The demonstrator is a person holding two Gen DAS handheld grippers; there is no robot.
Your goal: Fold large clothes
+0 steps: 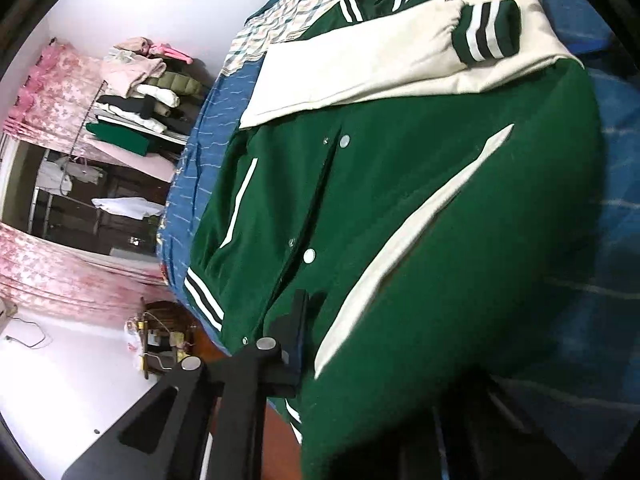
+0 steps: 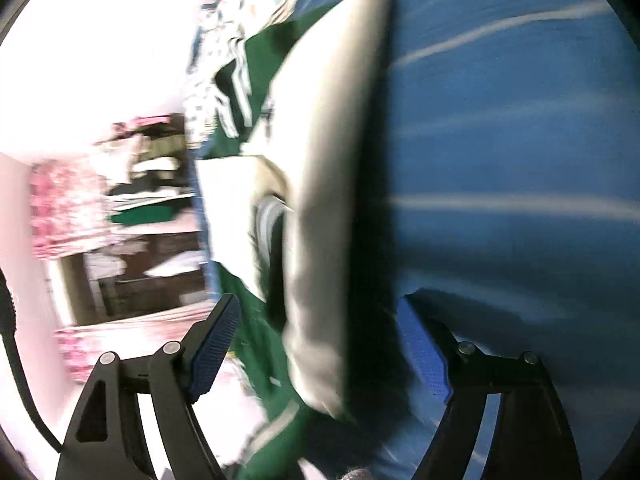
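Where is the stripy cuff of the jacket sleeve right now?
In the left wrist view the striped cuff lies at the upper right, at the end of a cream sleeve folded across the green varsity jacket on the blue bedspread.

Left hand-held gripper (image 1: 294, 344): matte black frame with triangular cut-outs, round silver screw heads at the pivots, a dark blue pad on the finger at lower centre of the frame. Right hand-held gripper (image 2: 320, 356): same black linkage arms at lower left and lower right, silver screws on each, ribbed bright blue pads (image 2: 424, 356) on the inner faces, a black cable looping along the left edge
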